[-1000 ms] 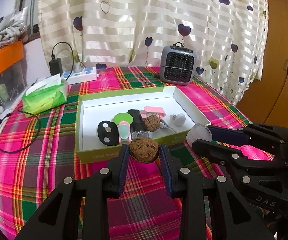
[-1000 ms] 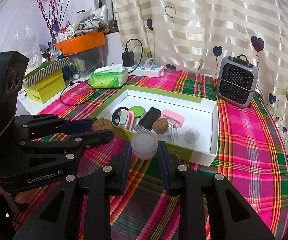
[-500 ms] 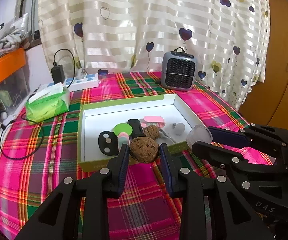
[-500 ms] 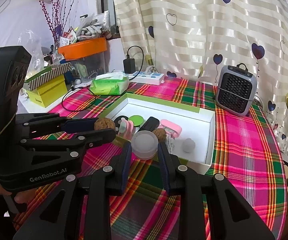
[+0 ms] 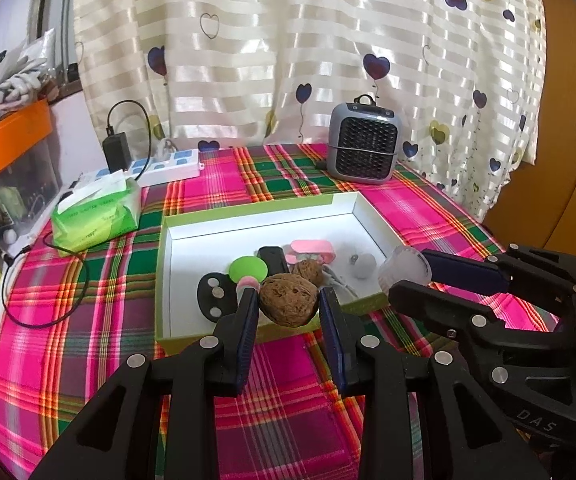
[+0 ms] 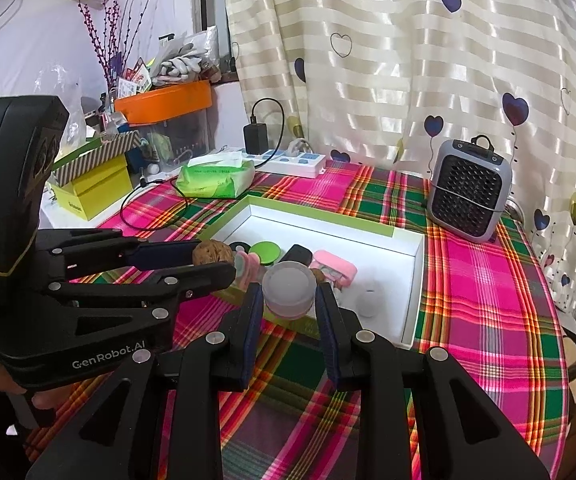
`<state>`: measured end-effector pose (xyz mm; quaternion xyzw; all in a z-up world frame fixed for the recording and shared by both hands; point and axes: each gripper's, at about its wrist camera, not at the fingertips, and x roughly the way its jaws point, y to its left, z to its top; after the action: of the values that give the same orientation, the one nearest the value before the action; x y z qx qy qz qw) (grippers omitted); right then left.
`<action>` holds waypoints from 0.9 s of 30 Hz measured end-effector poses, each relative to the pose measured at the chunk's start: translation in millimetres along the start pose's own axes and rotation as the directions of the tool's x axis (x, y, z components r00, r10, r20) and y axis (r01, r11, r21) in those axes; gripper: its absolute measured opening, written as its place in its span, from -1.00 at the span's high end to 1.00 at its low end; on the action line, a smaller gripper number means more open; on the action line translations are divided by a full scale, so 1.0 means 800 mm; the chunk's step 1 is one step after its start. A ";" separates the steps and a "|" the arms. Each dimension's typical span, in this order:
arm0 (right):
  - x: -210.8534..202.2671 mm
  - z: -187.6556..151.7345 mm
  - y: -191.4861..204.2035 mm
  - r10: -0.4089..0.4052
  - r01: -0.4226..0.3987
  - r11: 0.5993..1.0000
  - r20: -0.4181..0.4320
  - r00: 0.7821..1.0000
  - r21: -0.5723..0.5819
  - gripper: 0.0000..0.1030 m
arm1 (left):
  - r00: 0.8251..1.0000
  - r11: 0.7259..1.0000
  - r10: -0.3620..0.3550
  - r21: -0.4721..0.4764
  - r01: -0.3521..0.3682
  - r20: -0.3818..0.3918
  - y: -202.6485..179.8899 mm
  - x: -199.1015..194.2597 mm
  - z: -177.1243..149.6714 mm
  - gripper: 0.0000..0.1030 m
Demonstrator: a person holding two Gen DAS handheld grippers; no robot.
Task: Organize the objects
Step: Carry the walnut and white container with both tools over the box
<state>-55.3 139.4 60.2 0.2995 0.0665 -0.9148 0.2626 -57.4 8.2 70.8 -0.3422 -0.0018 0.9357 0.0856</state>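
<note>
My left gripper (image 5: 288, 304) is shut on a brown walnut (image 5: 287, 305), held above the near wall of a green-rimmed white box (image 5: 192, 280). My right gripper (image 6: 289, 292) is shut on a small frosted round jar (image 6: 289, 289), held beside it above the box's near edge; it also shows in the left wrist view (image 5: 404, 272). Inside the box lie a second walnut (image 5: 308, 272), a green disc (image 5: 248, 269), a black oval piece (image 5: 216, 298), a black bar, a pink case (image 5: 312, 250) and a grey ball (image 5: 362, 266).
The table has a pink and green plaid cloth (image 5: 88, 320). A grey heater (image 5: 364, 148) stands behind the box. A green tissue pack (image 5: 96, 216), a power strip (image 5: 168, 164) with a charger and a black cable lie at left. An orange bin (image 6: 164, 100) and yellow box (image 6: 92, 188) stand beyond.
Both grippers have risen and drawn back from the box, each still holding its object. The box looks smaller and farther away.
</note>
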 end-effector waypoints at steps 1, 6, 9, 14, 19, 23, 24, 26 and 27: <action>0.001 0.001 -0.001 -0.001 0.001 1.000 0.000 1.000 -0.001 0.45 | 1.000 1.000 0.000 0.000 0.000 0.001 0.001 0.001 0.002 0.44; 0.007 0.006 -0.004 -0.004 0.004 1.000 -0.003 1.000 -0.002 0.45 | 1.000 1.000 0.001 -0.005 -0.001 -0.002 0.005 0.011 0.009 0.44; 0.010 0.008 -0.006 -0.006 0.006 1.000 -0.004 1.000 -0.002 0.45 | 1.000 1.000 0.001 -0.005 -0.001 -0.005 0.006 0.014 0.010 0.44; 0.016 0.010 -0.011 -0.011 0.011 1.000 -0.009 1.000 0.003 0.45 | 1.000 1.000 0.000 -0.007 0.000 -0.005 0.006 0.016 0.011 0.43; 0.024 0.011 -0.014 -0.015 0.015 1.000 -0.019 1.000 0.004 0.45 | 1.000 1.000 -0.007 -0.015 0.007 -0.007 0.007 0.027 0.014 0.43; 0.029 0.011 -0.015 -0.017 0.017 1.000 -0.025 1.000 0.003 0.45 | 1.000 1.000 -0.008 -0.016 0.008 -0.013 0.007 0.031 0.014 0.44; 0.030 0.011 -0.016 -0.018 0.018 1.000 -0.026 1.000 0.003 0.45 | 1.000 1.000 -0.009 -0.016 0.009 -0.015 0.007 0.033 0.013 0.43; 0.033 0.011 -0.017 -0.019 0.019 1.000 -0.030 0.999 0.004 0.45 | 1.000 1.000 -0.009 -0.017 0.009 -0.018 0.007 0.036 0.013 0.44; 0.035 0.012 -0.017 -0.019 0.019 1.000 -0.033 0.999 0.006 0.45 | 1.000 1.000 -0.011 -0.018 0.011 -0.019 0.008 0.038 0.013 0.44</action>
<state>-86.2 136.5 51.0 0.3146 0.0711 -0.9125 0.2518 -87.8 7.0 58.6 -0.3520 -0.0114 0.9318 0.0876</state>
